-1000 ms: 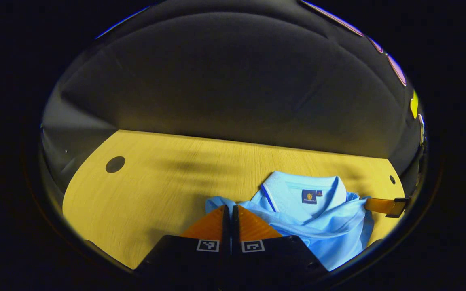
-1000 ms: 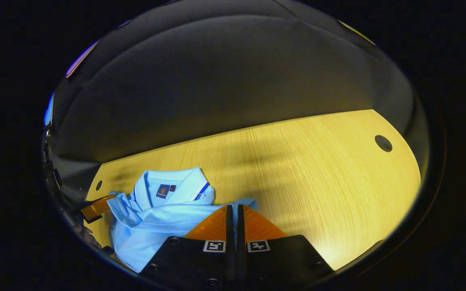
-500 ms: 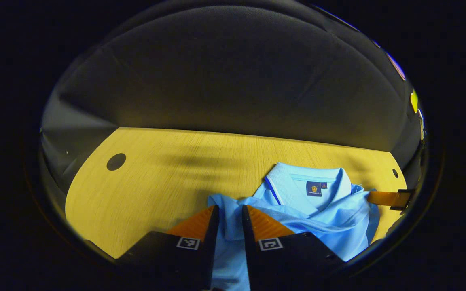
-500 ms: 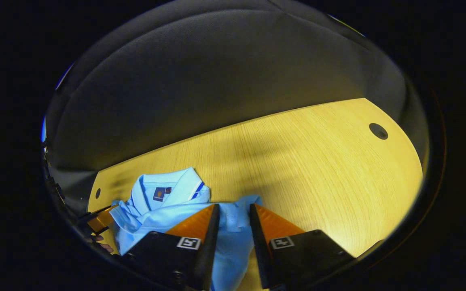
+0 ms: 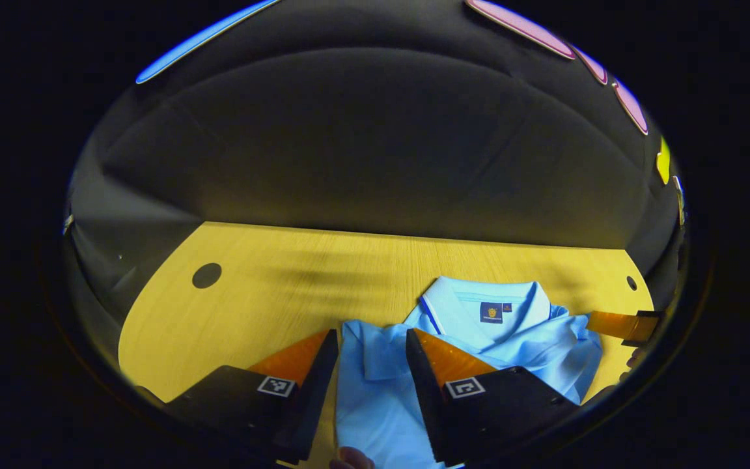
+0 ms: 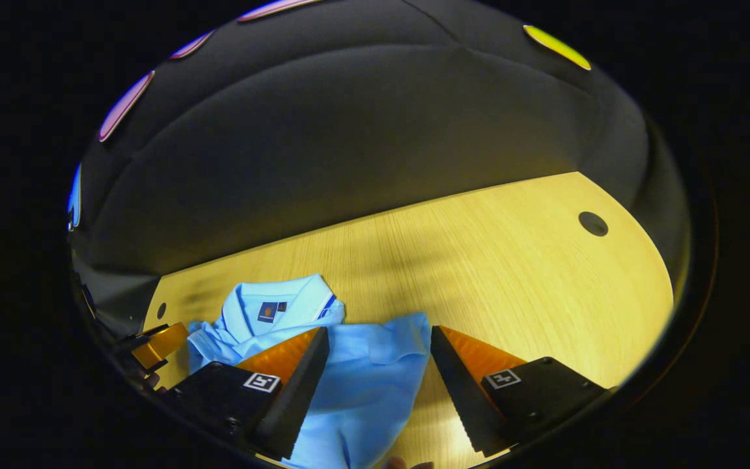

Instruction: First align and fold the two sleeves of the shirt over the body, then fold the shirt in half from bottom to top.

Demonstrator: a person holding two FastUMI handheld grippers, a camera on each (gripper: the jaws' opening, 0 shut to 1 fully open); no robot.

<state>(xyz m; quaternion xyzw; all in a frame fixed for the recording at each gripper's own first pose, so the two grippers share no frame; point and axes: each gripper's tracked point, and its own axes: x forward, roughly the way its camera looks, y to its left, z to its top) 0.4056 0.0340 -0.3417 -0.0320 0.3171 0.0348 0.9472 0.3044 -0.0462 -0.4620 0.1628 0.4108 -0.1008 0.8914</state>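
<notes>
A light blue polo shirt [image 5: 512,335] lies crumpled on the wooden table [image 5: 271,293], collar toward the booth's back wall. My left gripper [image 5: 370,339] stands open over its near left corner, with folded cloth lying loose between the spread fingers. In the right gripper view the same shirt [image 6: 355,371] shows its collar [image 6: 284,303] at the left, and my right gripper [image 6: 379,335] is open over the near right corner, its fingers apart from the fabric. Each view catches the other gripper's finger at the shirt's far side [image 5: 619,324] [image 6: 157,344].
The table has a large round hole [image 5: 206,275] [image 6: 593,223] toward each end and a small hole [image 5: 630,283] [image 6: 161,310] beside the shirt. Bare wood stretches away from the shirt on both sides. A person's fingertip [image 5: 349,459] shows at the bottom edge.
Both grippers were shut on the shirt's edge a second ago. They have opened wide and let it go, and the cloth now lies flat between the fingers.
</notes>
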